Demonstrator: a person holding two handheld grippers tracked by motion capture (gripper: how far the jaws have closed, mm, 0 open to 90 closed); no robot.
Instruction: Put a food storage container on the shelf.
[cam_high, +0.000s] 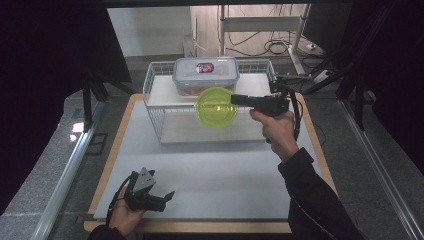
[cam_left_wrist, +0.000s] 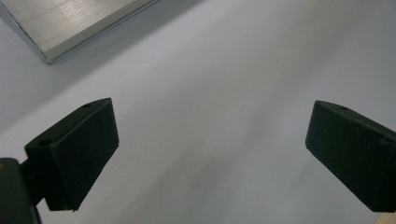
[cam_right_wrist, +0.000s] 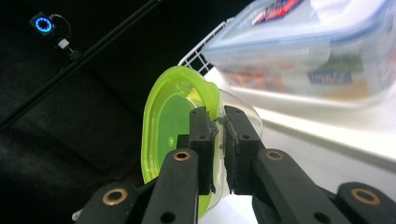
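A round clear container with a lime-green lid (cam_high: 216, 107) hangs tilted in front of the white wire rack (cam_high: 155, 107), held by its edge. My right gripper (cam_high: 234, 98) is shut on that edge; in the right gripper view both pads pinch the rim of the green-lidded container (cam_right_wrist: 170, 126) at my right gripper (cam_right_wrist: 218, 128). A clear lock-lid food box (cam_high: 206, 75) stands on the rack's upper shelf, and the food box (cam_right_wrist: 308, 51) looms close behind. My left gripper (cam_high: 165, 197) rests near the table's front left, its jaws wide apart over the bare white surface, my left gripper (cam_left_wrist: 210, 158) holding nothing.
The rack has a lower shelf (cam_high: 210, 131) under the upper one. A white mat (cam_high: 225, 170) covers the wooden table. A metal rail (cam_high: 70, 165) runs along the left side, and a metal edge (cam_left_wrist: 70, 28) lies beyond the left jaws. Dark curtains stand around.
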